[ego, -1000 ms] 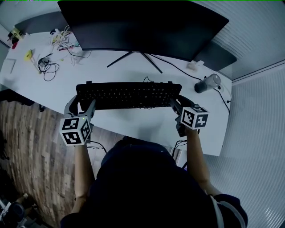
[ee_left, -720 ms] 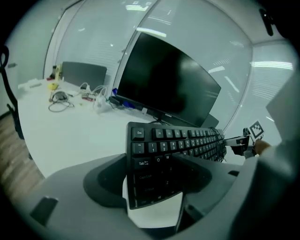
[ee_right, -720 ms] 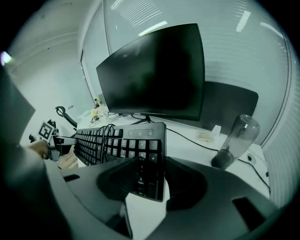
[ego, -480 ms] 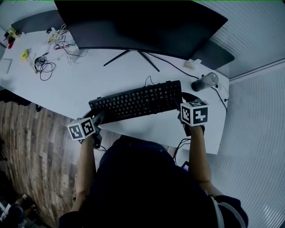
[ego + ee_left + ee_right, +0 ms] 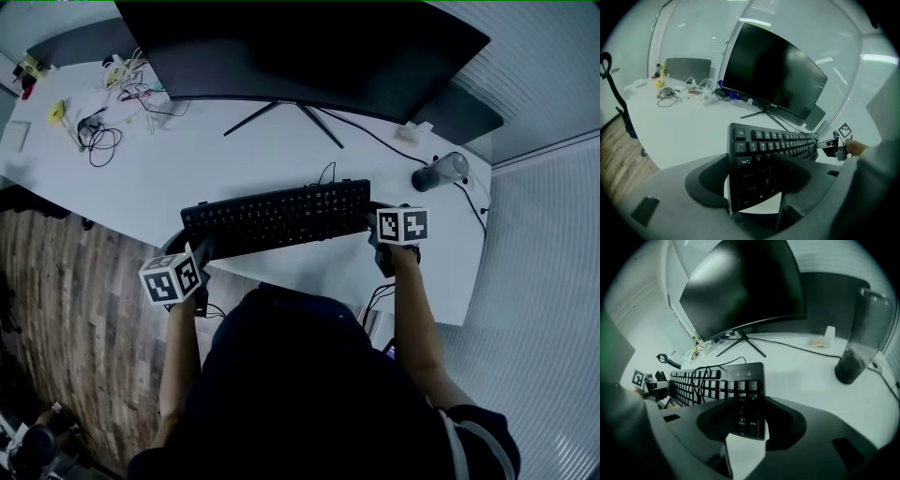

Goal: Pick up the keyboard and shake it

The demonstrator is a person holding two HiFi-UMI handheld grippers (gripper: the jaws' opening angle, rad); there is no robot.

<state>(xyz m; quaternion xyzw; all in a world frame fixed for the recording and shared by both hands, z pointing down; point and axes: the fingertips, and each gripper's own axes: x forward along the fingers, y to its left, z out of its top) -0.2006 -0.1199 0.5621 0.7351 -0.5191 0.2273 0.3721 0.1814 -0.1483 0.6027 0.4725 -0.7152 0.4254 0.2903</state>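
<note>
The black keyboard (image 5: 277, 216) hangs above the white desk (image 5: 187, 173), held at both ends and slightly tilted, its left end lower. My left gripper (image 5: 200, 251) is shut on the keyboard's left end (image 5: 752, 171), the jaws clamped across the Tab and Shift keys. My right gripper (image 5: 375, 225) is shut on the right end (image 5: 745, 416), over the number pad. The keyboard's cable (image 5: 708, 371) loops over the keys in the right gripper view. Each gripper's marker cube shows in the head view.
A large dark monitor (image 5: 300, 52) on a splayed stand (image 5: 281, 117) fills the back of the desk. A dark tumbler (image 5: 436, 173) stands at the right, close to the keyboard's right end. Tangled cables and small items (image 5: 103, 127) lie at the far left. Wooden floor (image 5: 56, 309) lies beyond the desk's left edge.
The keyboard went from level to tilted with its left end low, then partly levelled again. The left gripper dropped toward me, and the right gripper rose toward the desk's back.
</note>
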